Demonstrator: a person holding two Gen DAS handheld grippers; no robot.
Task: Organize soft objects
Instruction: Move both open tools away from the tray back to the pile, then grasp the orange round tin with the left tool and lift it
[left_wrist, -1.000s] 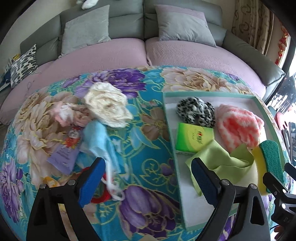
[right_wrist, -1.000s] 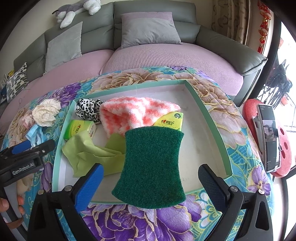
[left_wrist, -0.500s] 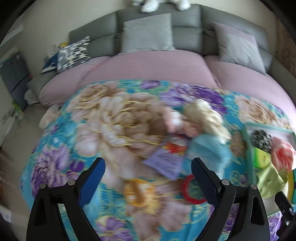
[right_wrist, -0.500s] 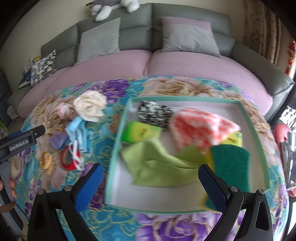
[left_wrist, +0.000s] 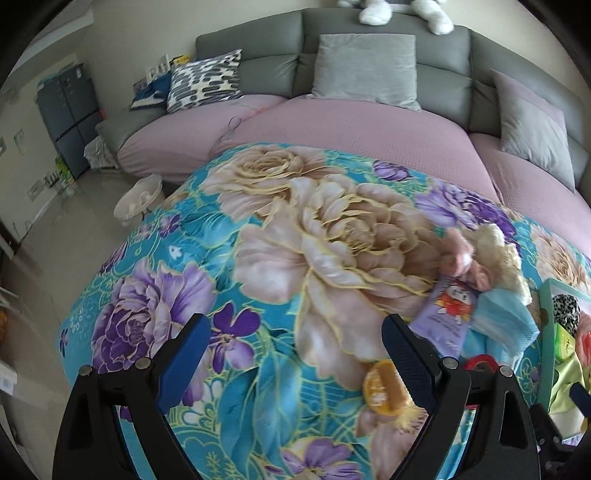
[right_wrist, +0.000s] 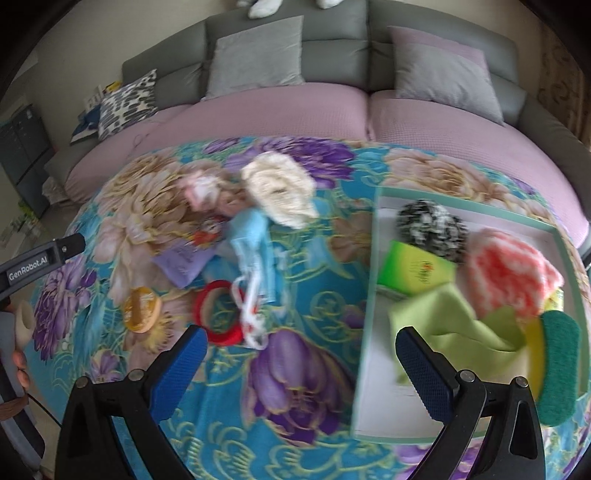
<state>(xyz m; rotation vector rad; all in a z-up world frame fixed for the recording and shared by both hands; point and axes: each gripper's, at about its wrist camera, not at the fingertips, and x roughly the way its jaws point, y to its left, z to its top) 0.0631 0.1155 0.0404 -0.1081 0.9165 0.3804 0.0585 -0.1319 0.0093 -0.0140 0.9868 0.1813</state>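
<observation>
Both grippers, left gripper (left_wrist: 293, 354) and right gripper (right_wrist: 301, 363), spread empty over floral tablecloth (right_wrist: 306, 384); red ring (right_wrist: 218, 312), blue mask (right_wrist: 253, 240) left of tray (right_wrist: 369, 306), sofa (right_wrist: 295, 107) behind.

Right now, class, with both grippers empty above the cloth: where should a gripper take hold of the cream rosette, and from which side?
Probably from above, pinching the cream rosette across its raised, ruffled middle. It lies flat on the cloth, so the edges give little to grip. The blue mask overlaps its near edge, so close left to right rather than front to back. The right gripper is open.
</observation>
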